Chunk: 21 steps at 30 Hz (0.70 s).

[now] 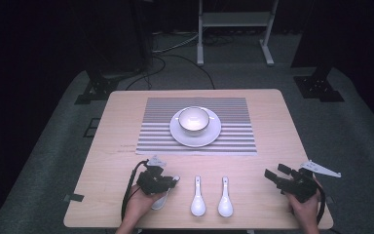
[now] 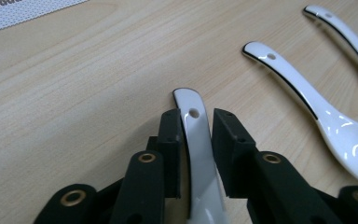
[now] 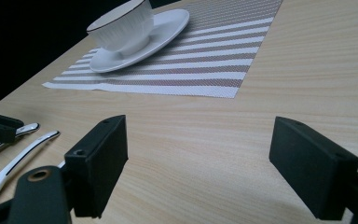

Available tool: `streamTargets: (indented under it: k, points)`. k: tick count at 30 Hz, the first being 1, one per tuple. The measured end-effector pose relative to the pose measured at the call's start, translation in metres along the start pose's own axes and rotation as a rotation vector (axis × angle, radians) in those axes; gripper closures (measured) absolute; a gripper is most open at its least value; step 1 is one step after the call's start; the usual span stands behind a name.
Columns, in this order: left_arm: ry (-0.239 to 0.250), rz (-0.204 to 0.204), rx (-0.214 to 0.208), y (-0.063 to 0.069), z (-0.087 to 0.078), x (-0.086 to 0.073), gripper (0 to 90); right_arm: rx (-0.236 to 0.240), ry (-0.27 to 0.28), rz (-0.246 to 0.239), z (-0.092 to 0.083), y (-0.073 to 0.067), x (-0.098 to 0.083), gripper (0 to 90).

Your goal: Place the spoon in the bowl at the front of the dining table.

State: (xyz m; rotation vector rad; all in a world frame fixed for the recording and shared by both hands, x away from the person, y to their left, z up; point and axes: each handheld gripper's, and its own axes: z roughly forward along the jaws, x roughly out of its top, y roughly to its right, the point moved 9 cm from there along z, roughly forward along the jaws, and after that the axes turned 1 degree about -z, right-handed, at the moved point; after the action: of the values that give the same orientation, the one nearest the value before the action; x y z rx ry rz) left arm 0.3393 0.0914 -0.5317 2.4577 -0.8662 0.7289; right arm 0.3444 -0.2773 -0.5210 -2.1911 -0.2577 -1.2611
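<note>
My left gripper [image 2: 196,122] has its jaws drawn in narrow on the handle of a white ceramic spoon [image 2: 196,140], a pad pressed to each side just below the small hole near its tip. That spoon lies at the near left of the wooden table [image 1: 272,126], with two more white spoons [image 1: 198,197] just to its right. My right gripper [image 3: 198,156] hovers wide over bare wood. Beyond lie the striped placemat [image 1: 233,139], saucer [image 1: 212,136] and bowl [image 1: 193,119].

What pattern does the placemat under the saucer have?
The placemat has grey and white stripes running across it, clearest in the high view.
</note>
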Motion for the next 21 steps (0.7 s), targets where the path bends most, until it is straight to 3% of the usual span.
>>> streamTargets:
  k: [5,9,11,15,21]
  points:
    - [-0.11,0.109,0.041,0.003,0.001,0.003,80.8,0.0,0.0,0.0,0.0,0.0,0.0,18.4]
    - [-0.177,0.141,0.03,0.005,0.003,0.006,84.8,0.001,0.002,0.002,0.0,0.0,0.0,18.3]
    - [-0.171,0.125,-0.016,0.007,0.001,0.009,84.9,0.002,0.002,0.003,0.0,0.0,0.0,18.4]
    - [-0.15,0.1,-0.068,0.009,-0.005,0.016,84.9,0.003,0.002,0.002,0.0,0.0,0.0,18.4]
    - [-0.079,0.048,-0.145,0.012,-0.02,0.029,84.7,0.003,0.003,0.002,0.0,0.0,0.0,18.4]
